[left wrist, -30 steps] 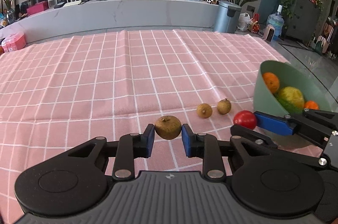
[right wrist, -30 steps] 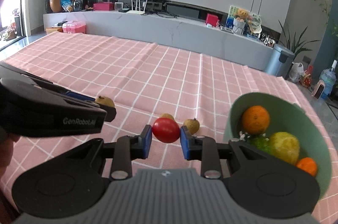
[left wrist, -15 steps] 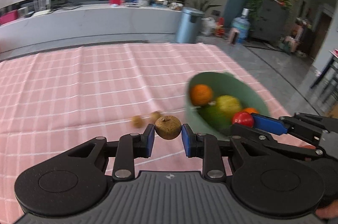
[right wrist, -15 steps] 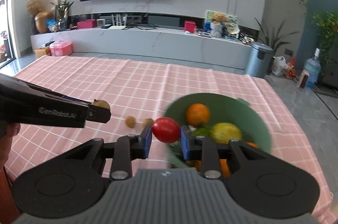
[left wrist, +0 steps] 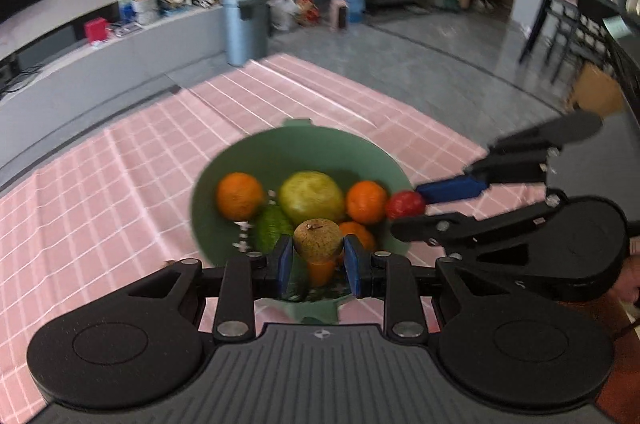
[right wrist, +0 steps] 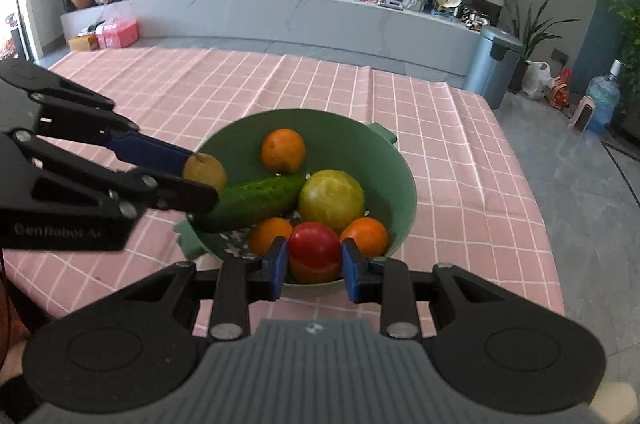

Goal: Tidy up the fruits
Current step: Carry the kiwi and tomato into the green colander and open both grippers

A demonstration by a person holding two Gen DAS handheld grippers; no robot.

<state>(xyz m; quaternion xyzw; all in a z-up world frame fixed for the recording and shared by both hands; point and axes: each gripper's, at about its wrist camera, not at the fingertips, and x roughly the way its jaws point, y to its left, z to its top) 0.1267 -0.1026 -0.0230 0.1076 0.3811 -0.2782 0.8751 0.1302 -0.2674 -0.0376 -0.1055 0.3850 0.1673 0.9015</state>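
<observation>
Pink checked cloth covers the table, w/ a round green plastic bowl on it. Going L to R: left tongs are clenched on a small brown rough-skinned fruit, held above the bowl's near-left part, over the long dark-green cucumber that lies w/ its long axis roughly L-R across the bowl. Mid-bowl sit a big yellow-green round fruit & several oranges. Right tongs grip a shiny red tomato, hovering over the near-right rim. Both loads look to be directly above the bowl, so drop zone is straight below each; neither needs more reach, I'd judge. Both tongs point forward & a bit downward, converging on the bowl from opposite sides.
</observation>
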